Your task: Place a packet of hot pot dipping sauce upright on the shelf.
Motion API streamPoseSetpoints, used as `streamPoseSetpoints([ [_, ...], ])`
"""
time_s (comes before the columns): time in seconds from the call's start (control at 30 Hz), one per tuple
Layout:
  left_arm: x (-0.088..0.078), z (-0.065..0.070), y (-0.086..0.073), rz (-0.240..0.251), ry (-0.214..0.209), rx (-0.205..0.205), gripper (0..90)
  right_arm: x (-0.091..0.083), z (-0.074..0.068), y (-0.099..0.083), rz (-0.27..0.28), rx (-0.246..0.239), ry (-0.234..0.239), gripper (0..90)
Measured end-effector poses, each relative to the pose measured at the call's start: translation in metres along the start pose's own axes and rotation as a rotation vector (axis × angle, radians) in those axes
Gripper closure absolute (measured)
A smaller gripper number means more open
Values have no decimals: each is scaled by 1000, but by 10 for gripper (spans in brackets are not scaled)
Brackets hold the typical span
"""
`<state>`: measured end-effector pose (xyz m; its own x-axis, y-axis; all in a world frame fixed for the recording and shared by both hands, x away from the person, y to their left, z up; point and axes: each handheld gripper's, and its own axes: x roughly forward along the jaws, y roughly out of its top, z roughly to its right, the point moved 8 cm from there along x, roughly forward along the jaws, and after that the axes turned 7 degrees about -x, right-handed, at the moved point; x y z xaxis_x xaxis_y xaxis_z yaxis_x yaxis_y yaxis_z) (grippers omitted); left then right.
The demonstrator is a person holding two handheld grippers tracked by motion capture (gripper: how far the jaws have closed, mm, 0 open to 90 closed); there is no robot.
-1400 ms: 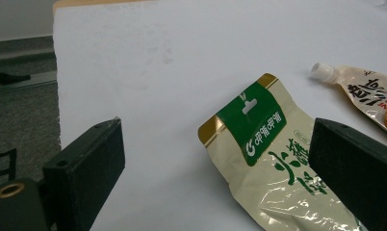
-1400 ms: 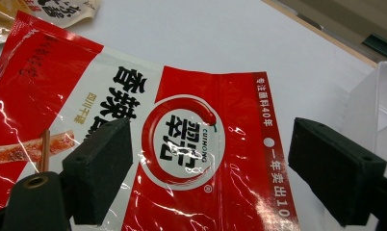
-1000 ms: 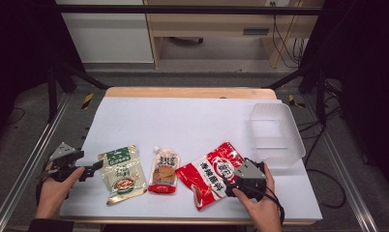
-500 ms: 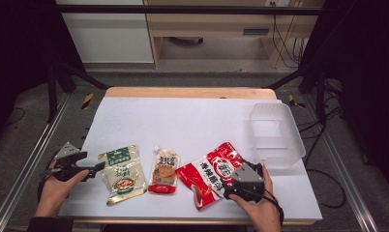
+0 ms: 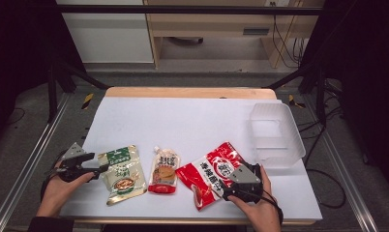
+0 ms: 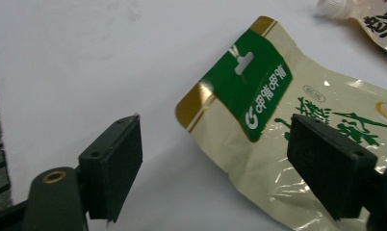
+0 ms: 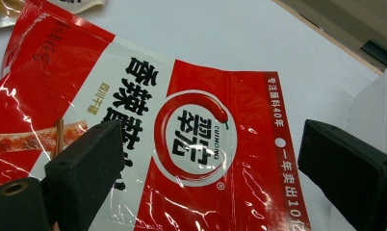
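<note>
Left gripper (image 5: 103, 168) hovering low at the near left of the worktop (image 5: 192, 121), jaws apart and just having been closing a little, with the top corner of the green and cream pouch (image 5: 121, 174) lying between them but no pad pressing on it yet. Right gripper (image 5: 225, 189) resting over the near right, jaws spread wide above the red pouch (image 5: 209, 171), gripping nothing.

Green and cream pouch (image 6: 278, 125) lying flat at the near left, just beside the left gripper: glossy cream film with green lettering, a green header band edged in gold, a hang slot punched through it. Probably light, soft and crinkly, with a slick surface likely to slide between the pads; taking hold best at the flat sealed header or the side seam, where the film is stiffer, rather than over the puffy middle.

Red pouch (image 7: 191, 139) lying flat too, tilted, right of centre: shiny red and white film, bold black characters, a round chilli emblem. Likely limp and slippery as well, bending under its own contents if lifted by one corner; the sealed edge looking the safest place to pinch.

Between the two, a small spouted pouch (image 5: 163, 170) in red and cream. Farther right, a clear plastic tub (image 5: 276, 135) standing at the worktop's right edge, near the red pouch.
</note>
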<state>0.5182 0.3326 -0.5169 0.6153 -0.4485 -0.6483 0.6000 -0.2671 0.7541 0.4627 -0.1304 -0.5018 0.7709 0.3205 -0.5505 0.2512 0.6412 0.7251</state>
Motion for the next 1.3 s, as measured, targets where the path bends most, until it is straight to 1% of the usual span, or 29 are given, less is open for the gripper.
streamPoseSetpoints([
  [0.07,1,3,0,-2,-20,-3,224,0,0,0,-2,-4,-1,95],
  [0.13,3,3,0,-5,-20,-9,229,0,0,0,-4,1,1,95],
  [0.2,3,4,-1,-19,-28,-5,249,1,0,0,-6,1,3,97],
  [0.27,5,5,-1,-20,-32,-15,264,1,-1,-1,-7,-2,5,97],
  [0.33,6,7,-2,-30,-40,-7,286,1,-1,0,-4,-4,7,99],
  [0.37,6,9,-2,-32,-48,-10,296,1,-1,0,-5,-4,7,99],
  [0.4,6,10,-2,-38,-57,-3,308,1,-2,0,-7,-8,10,100],
  [0.47,5,12,-2,-41,-67,-5,345,1,-2,0,-7,-13,11,102],
  [0.5,4,12,-2,-43,-66,2,369,1,-3,0,-6,-16,12,103],
  [0.57,3,13,-2,-40,-72,-6,445,0,-3,0,-8,-16,14,103],
  [0.6,2,13,-2,-38,-69,-7,469,0,-3,-1,-8,-18,13,103],
  [0.63,1,12,-1,-36,-58,4,495,0,-3,-1,-10,-19,12,103],
  [0.67,1,12,-1,-29,-56,2,547,0,-2,0,-6,-16,9,102],
  [0.73,-1,12,-2,-38,-58,2,600,-1,-2,2,2,-13,7,102],
  [0.8,-3,12,-3,-45,-48,0,660,-1,-3,2,4,-16,6,98],
  [0.83,-3,14,-3,-43,-57,-1,686,-1,-3,1,-5,-19,9,97],
  [0.87,-4,15,-2,-39,-57,0,718,-2,-3,0,-10,-19,11,97],
  [0.93,-5,16,-2,-43,-52,8,764,-3,-3,1,-4,-17,9,97],
  [0.97,-6,16,-2,-49,-49,18,789,-4,-3,1,1,-16,10,97],
  [1.0,-7,16,-2,-49,-47,20,831,-5,-3,1,-2,-9,6,97],
  [1.07,-9,17,-1,-42,-49,13,886,-6,-2,0,3,-13,4,97],
  [1.2,-13,16,1,-44,-47,18,896,-5,1,-1,3,3,-7,92],
  [1.23,-15,16,2,-36,-41,12,899,-5,2,-1,6,12,-15,92],
  [1.27,-17,16,2,-35,-42,15,900,-5,4,0,10,13,-21,94],
  [1.3,-20,17,3,-23,-43,11,900,-6,5,0,12,21,-27,104],
])
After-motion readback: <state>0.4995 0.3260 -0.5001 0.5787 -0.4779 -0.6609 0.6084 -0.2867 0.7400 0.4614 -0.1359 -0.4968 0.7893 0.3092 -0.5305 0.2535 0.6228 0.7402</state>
